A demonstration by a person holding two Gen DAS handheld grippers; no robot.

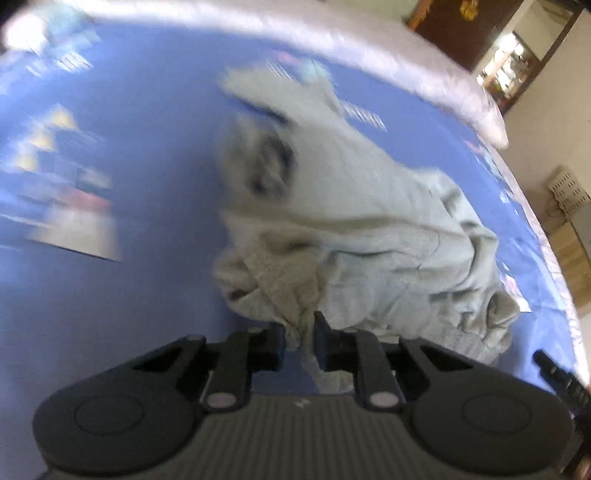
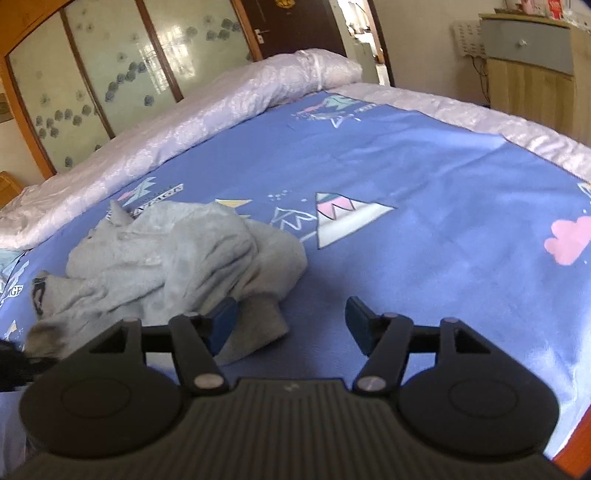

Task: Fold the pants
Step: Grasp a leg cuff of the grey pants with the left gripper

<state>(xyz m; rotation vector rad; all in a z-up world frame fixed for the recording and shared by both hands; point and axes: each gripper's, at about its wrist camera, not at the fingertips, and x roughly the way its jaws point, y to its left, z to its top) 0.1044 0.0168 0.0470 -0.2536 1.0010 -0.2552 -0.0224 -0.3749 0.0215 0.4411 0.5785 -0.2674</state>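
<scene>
The pale grey pants lie in a crumpled heap on the blue patterned bed sheet. My left gripper is shut on a bunched fold of the pants at the heap's near edge, with cloth pinched between its blue pads. In the right wrist view the same pants lie to the left. My right gripper stands open beside them. A cuff of the pants lies just inside its left finger, not pinched, and bare sheet shows under the rest of the gap.
A rolled pale pink quilt runs along the far side of the bed sheet. Beyond it stand a wardrobe with frosted glass doors and a dark door. A wooden cabinet stands at the right.
</scene>
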